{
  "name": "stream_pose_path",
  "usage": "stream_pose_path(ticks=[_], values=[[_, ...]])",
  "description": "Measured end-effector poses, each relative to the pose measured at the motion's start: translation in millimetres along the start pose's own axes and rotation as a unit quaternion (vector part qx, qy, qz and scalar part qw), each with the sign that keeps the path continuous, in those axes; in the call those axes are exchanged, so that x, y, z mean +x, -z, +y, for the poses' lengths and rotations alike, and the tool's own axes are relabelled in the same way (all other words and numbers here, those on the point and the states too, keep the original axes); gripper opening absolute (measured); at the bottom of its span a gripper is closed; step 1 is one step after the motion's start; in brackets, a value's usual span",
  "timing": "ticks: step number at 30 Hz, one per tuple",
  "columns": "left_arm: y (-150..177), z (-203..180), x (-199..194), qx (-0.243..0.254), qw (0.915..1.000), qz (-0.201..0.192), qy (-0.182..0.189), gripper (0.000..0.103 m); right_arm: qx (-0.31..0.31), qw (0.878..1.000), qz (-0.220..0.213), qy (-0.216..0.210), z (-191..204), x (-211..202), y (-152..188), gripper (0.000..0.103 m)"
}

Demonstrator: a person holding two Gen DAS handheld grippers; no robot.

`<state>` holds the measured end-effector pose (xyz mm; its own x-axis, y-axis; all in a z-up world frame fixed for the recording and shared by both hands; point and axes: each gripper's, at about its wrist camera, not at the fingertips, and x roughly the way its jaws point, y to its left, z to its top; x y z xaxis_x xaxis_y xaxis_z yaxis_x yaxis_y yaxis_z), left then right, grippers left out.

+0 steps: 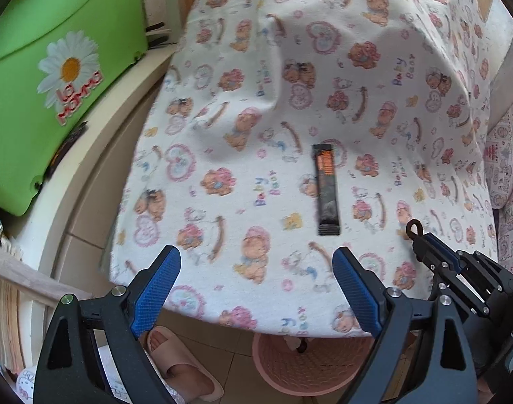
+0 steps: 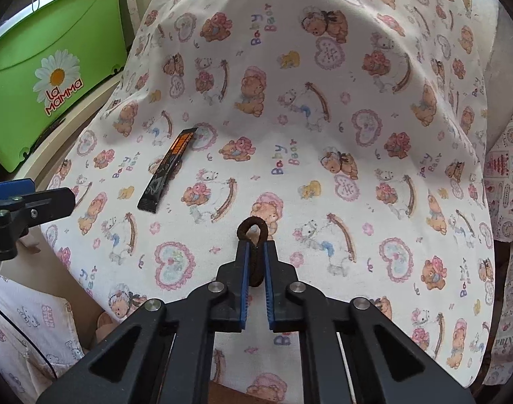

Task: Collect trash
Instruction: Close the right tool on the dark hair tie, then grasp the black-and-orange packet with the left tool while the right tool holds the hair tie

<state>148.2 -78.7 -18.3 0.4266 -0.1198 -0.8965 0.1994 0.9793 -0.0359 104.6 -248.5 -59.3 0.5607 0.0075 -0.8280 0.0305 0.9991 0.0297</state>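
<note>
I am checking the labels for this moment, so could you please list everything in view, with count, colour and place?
Sachet: one, black with orange print, flat on the cloth, ahead of the left gripper.
Hair tie: one, dark brown loop, pinched in the right gripper.
Cloth: one, white with teddy-bear print, draped over the table.
Tub: one, green with a daisy logo, left of the table.
Basket: one, pink, on the floor under the near table edge.
Slipper: one, pale pink, on the floor beside the basket, a foot in it.
Left gripper: one, black with blue pads, open, nothing between its fingers.
Right gripper: one, black with blue pads, shut on the hair tie.
</note>
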Motion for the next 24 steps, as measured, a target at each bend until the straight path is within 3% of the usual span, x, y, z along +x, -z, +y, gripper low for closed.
stream_pose_path(ticks=[4,17,24], values=[[-14.8,-26.8,10.0,0.037,0.9992,0.013,0.011,0.091,0.029,0.999,-0.022,0.004,-17.8,-16.7,-4.6,0.009],[-42.9,-65.5,63.2,0.044,0.9972,0.06,0.011,0.092,0.045,0.998,-0.028,0.033,-53.4,-34.6,-1.7,0.009],[-44.2,-73.1,82.6,0.043,0.9963,0.073,0.013,0.078,0.065,0.997,-0.034,0.037,-68.0,-40.5,-0.2,0.009]])
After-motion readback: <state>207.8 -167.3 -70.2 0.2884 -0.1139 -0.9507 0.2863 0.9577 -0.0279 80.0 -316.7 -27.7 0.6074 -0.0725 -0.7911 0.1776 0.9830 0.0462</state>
